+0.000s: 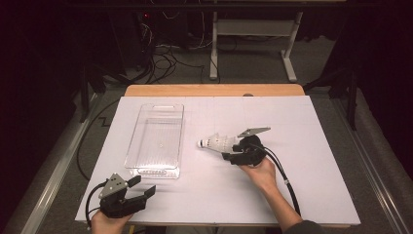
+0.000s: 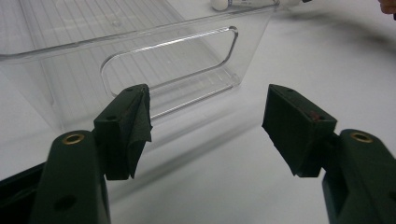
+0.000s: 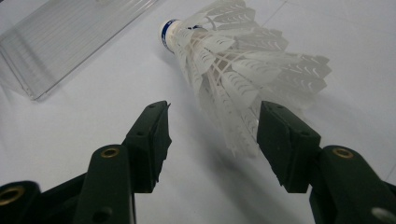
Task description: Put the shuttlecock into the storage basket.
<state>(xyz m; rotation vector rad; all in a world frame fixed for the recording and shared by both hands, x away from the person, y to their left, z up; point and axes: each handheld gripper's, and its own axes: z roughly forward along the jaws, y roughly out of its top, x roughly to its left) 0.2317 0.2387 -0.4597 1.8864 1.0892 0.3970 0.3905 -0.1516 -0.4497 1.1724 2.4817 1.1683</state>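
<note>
High view: a white rectangular tabletop (image 1: 302, 146) carries a clear, ribbed plastic bin with cut-out handles (image 1: 157, 139) on its left half and a white feathered shuttlecock with a blue-banded cork tip (image 1: 216, 143) near the middle, just to the right of the bin and apart from it. The shuttlecock lies on its side, cork pointing toward the bin and feather skirt toward the right hand-held gripper (image 1: 233, 155), which a hand (image 1: 263, 171) holds low over the tabletop right at the skirt end. In the right gripper view the shuttlecock (image 3: 233, 70) lies ahead of the two black jaws, which stand well apart; the lowest feathers reach down into the gap close to the right-hand jaw, and whether they touch that pad I cannot tell, but nothing is clamped. The corner of the bin (image 3: 60, 46) shows at the upper left of that view. The left hand-held gripper (image 1: 143, 187) rests near the front edge of the tabletop, just below the bin's near end, held by the other hand (image 1: 109, 222). In the left gripper view its jaws are spread wide with bare tabletop between them, aimed at the bin's near wall and handle slot (image 2: 168, 60), not touching it.
</note>
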